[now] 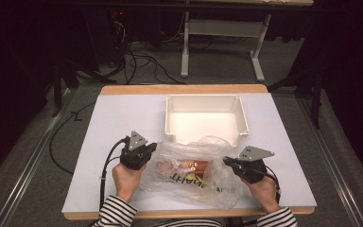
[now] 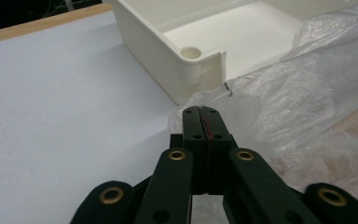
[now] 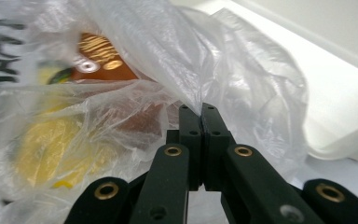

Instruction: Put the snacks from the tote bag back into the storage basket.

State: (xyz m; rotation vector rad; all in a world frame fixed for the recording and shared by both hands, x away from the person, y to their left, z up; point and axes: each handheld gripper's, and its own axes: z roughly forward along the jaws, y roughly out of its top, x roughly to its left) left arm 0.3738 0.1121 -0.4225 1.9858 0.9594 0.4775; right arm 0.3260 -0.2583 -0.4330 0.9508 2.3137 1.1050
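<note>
The bag [image 1: 189,172] of clear plastic lies crumpled on the near half of the white table [image 1: 118,118], its far edge touching the front wall of the open white bin [image 1: 205,101]. Through the film show a brown packet [image 3: 98,58], something yellow [image 3: 51,144] and black lettering [image 1: 191,178].

The left gripper [image 1: 144,153] sits at the bag's left edge. In the left gripper view its jaws are pressed together, a thin fold of the bag's film pinched between the tips [image 2: 200,114], just short of the bin's near corner [image 2: 191,52].

The right gripper [image 1: 229,163] is at the bag's right side, pointing inward. In the right gripper view its jaws are also fully closed, with a ridge of film caught at their tips [image 3: 200,112] and rising from them; the brown packet and the yellow item lie beyond, inside the bag.

A hand [image 1: 125,182] in a striped sleeve [image 1: 116,213] holds the left gripper; the other hand [image 1: 262,191] holds the right.
</note>
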